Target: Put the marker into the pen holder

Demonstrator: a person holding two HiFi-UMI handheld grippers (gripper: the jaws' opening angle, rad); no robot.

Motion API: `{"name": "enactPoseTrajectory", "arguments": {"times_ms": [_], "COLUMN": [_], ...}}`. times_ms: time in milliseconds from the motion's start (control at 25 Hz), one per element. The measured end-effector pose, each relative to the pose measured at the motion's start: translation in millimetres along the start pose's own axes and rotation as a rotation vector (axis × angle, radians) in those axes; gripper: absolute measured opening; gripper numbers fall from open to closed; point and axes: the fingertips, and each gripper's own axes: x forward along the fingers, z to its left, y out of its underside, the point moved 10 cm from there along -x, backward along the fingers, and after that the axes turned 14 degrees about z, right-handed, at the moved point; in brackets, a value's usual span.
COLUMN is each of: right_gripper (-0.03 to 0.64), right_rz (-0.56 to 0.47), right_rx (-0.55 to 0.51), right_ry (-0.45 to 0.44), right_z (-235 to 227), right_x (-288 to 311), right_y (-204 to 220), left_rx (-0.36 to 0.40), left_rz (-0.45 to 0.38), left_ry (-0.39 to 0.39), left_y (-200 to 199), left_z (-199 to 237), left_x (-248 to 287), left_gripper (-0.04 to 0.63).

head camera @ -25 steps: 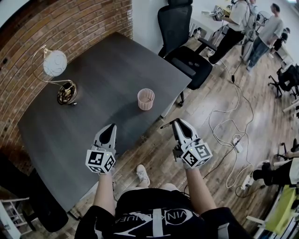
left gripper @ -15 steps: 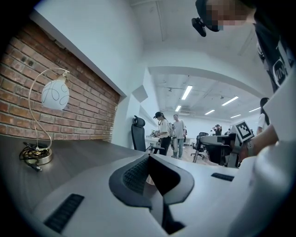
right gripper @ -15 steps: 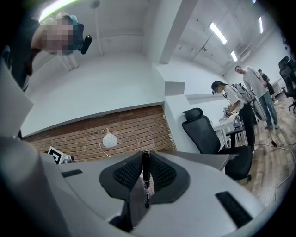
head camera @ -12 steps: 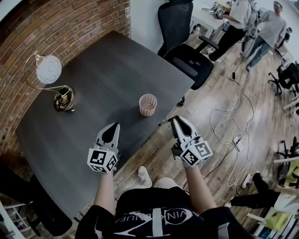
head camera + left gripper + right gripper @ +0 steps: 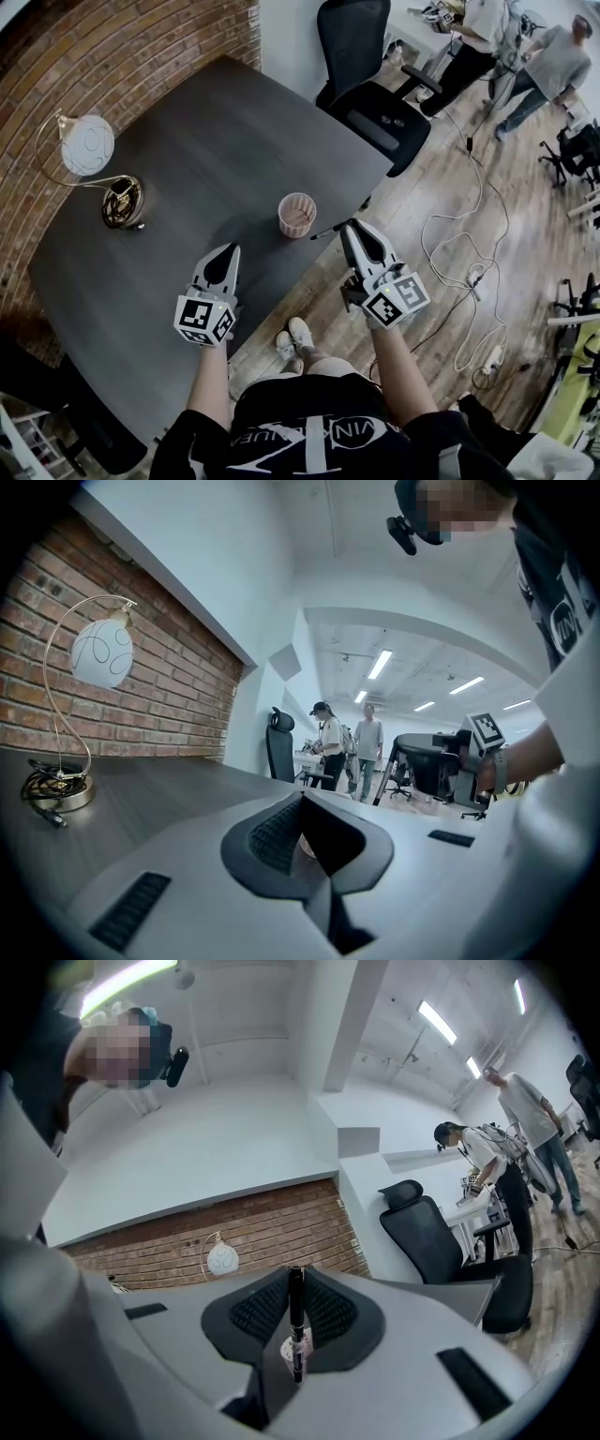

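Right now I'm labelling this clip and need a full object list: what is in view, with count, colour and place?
table: one, dark grey, against the brick wall
brick wall: one, red-brown, behind the table
lamp: one, white globe on a gold wire stand, table's far left
pen holder: one, pink mesh, near the table's right edge
marker: one, black, clamped in the right gripper
office chair: one, black, past the table's far corner
cables: several, white, on the wooden floor at right
people: two, standing, far right
left gripper: one, white, over the table, jaws slightly apart, empty
right gripper: one, white, beside the pen holder, shut on the marker
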Motion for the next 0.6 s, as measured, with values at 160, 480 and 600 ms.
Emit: {"name": "enactPoseTrajectory", "arguments": {"times_ms": [160, 480, 600], "right_gripper": [0.058, 0.058, 0.058], "right_rz": [-0.006, 0.0, 0.009], "right_rx": [0.005, 0.022, 0.035], "right_ry": [-0.014, -0.037, -0.042], "right_z": [-5, -18, -24], "right_x": [11, 35, 45], "right_y": [-8, -13, -9], "left_rx": [-0.002, -0.013, -0.017], "left_rz": [0.003, 0.015, 0.02], "left_ry": [0.007, 0.003, -0.001], "left_y": [-4, -6, -5], "left_z": [2, 6, 8], "left_x": [12, 30, 36], "left_gripper": [0.014, 0.014, 0.014]}}
